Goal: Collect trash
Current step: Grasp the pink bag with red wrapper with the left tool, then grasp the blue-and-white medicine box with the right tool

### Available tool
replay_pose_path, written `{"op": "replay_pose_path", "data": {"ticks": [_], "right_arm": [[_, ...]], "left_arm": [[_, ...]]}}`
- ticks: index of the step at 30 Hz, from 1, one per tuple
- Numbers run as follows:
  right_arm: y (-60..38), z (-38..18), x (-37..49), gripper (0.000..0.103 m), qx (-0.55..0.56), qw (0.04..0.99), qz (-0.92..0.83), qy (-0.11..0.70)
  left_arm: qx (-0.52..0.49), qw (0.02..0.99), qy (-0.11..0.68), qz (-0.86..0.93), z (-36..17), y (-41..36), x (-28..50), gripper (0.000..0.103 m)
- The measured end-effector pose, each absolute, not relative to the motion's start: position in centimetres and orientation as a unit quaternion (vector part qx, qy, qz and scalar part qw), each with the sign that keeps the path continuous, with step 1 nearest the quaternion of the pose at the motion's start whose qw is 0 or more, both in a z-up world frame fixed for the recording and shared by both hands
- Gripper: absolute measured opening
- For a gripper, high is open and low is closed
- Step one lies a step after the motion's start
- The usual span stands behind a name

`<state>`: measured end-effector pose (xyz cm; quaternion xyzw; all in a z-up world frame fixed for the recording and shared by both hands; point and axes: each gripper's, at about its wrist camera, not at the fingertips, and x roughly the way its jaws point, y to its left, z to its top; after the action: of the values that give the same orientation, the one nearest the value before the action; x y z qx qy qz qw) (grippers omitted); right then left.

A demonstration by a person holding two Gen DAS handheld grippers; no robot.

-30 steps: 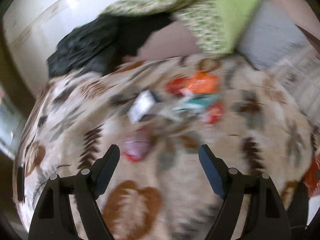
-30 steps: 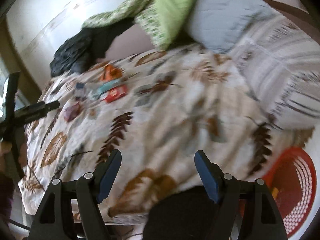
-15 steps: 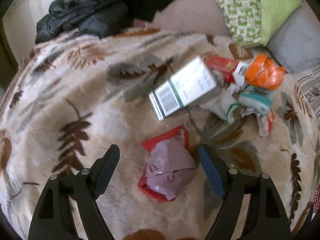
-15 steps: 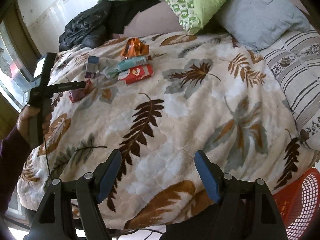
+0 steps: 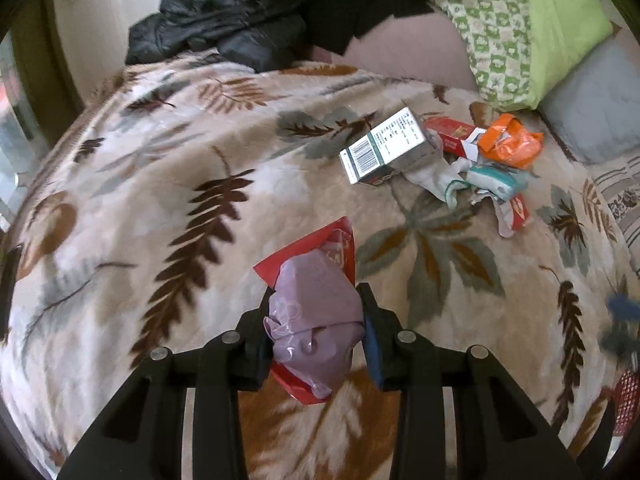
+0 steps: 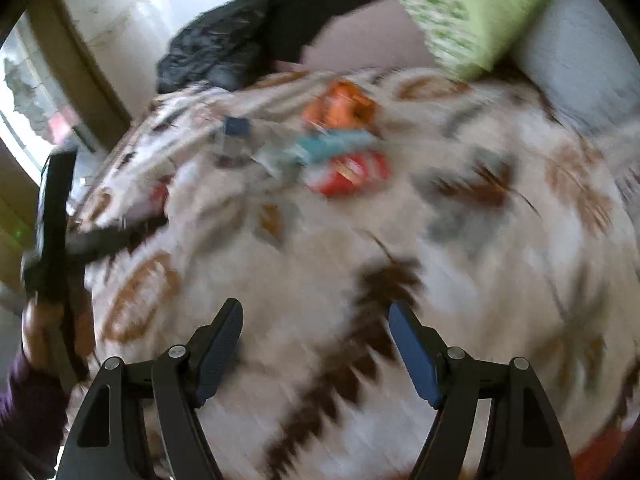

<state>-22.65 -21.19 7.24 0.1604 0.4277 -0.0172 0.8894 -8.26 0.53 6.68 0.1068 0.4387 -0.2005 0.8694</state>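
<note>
Most of both views is filled by the bed [image 5: 132,208], where a leaf-patterned blanket [image 5: 460,288] is lying under everything. Far across it I am seeing a black jacket [image 5: 224,20] and green pillows [image 5: 532,36] piled against the wall. Right of centre, a white carton [image 5: 386,148], an orange wrapper [image 5: 510,146] and other small scraps are lying close together. My left gripper [image 5: 318,334] is pinching the mauve crumpled wrapper [image 5: 316,320], its jaws having just been closing on it; that trash is sitting on the near part of the blanket with red packaging [image 5: 316,246] beneath. My right gripper [image 6: 316,344] is hanging spread wide above the blanket, holding nothing, in a blurred view.
</note>
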Motion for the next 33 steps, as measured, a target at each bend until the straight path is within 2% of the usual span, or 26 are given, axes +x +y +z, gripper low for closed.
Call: {"op": "replay_pose_path", "data": {"ticks": [9, 12, 15, 18, 20, 25, 33], "right_arm": [[-17.3, 10.2, -7.0, 0.079, 0.111, 0.918, 0.056, 0.375], [-16.1, 9.4, -1.5, 0.079, 0.094, 0.915, 0.057, 0.388], [-15.0, 7.4, 1.6, 0.076, 0.113, 0.890, 0.084, 0.434], [-13.3, 6.9, 0.0, 0.075, 0.206, 0.832, 0.227, 0.463], [-12.6, 7.4, -2.1, 0.075, 0.218, 0.814, 0.271, 0.466], [-12.9, 7.8, -3.9, 0.076, 0.128, 0.847, 0.184, 0.482], [-12.0, 4.4, -2.0, 0.076, 0.153, 0.831, 0.127, 0.519]], "left_arm": [[0.067, 0.881, 0.439, -0.163, 7.4, 6.7, -9.6, 0.037], [0.055, 0.883, 0.441, -0.151, 7.1, 8.6, -9.3, 0.037], [0.040, 0.885, 0.442, -0.137, 6.9, 10.2, -8.9, 0.037], [0.026, 0.887, 0.441, -0.134, 6.8, 11.5, -8.6, 0.037], [0.019, 0.887, 0.442, -0.132, 6.6, 12.0, -8.5, 0.037], [0.004, 0.887, 0.443, -0.129, 6.5, 12.7, -8.8, 0.037], [0.009, 0.892, 0.434, -0.124, 7.0, 13.3, -9.7, 0.037]]}}
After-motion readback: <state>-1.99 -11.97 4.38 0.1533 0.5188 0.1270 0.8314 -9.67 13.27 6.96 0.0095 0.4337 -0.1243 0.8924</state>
